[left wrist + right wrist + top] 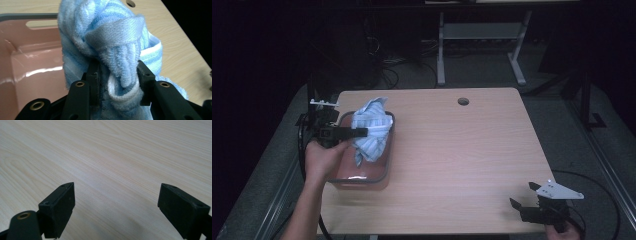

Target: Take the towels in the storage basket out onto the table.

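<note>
High view showed the right gripper (523, 199) idle at the near table (462, 165) edge, jaws wide apart. Farther off, the left gripper (362, 132) clamped the blue striped towel (372, 131), lifted above the pink bin (362, 177); setting it down elsewhere remained.

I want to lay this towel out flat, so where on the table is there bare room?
Bare: the light wooden table between the pink plastic tub and right gripper. Crowded: the left edge, where the left gripper holds the blue striped towel.
</note>
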Motion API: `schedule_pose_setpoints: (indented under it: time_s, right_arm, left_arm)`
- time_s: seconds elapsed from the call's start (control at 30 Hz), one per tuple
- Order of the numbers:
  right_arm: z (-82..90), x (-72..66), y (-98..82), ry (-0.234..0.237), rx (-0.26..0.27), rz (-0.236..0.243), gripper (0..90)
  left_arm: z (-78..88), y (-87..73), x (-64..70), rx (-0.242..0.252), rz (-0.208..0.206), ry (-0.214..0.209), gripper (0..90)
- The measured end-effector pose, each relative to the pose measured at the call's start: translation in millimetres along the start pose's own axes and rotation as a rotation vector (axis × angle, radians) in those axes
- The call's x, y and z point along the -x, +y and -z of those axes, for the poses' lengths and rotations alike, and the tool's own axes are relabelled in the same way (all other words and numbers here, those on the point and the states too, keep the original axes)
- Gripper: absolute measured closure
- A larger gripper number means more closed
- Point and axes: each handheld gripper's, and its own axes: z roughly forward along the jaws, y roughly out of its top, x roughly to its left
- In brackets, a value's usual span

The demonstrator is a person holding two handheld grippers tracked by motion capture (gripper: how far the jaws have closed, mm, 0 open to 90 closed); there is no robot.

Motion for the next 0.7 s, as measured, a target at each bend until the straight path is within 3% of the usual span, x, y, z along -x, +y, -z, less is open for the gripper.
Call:
schedule_pose_setpoints:
  time_s: [0.7]
  right_arm:
    - [2.6, 0.3, -0.7, -0.006, 0.007, -0.003, 13.7]
  left_arm:
    - [0.2, 30.7, 28.3, -0.038, -0.067, 0.006, 62.8]
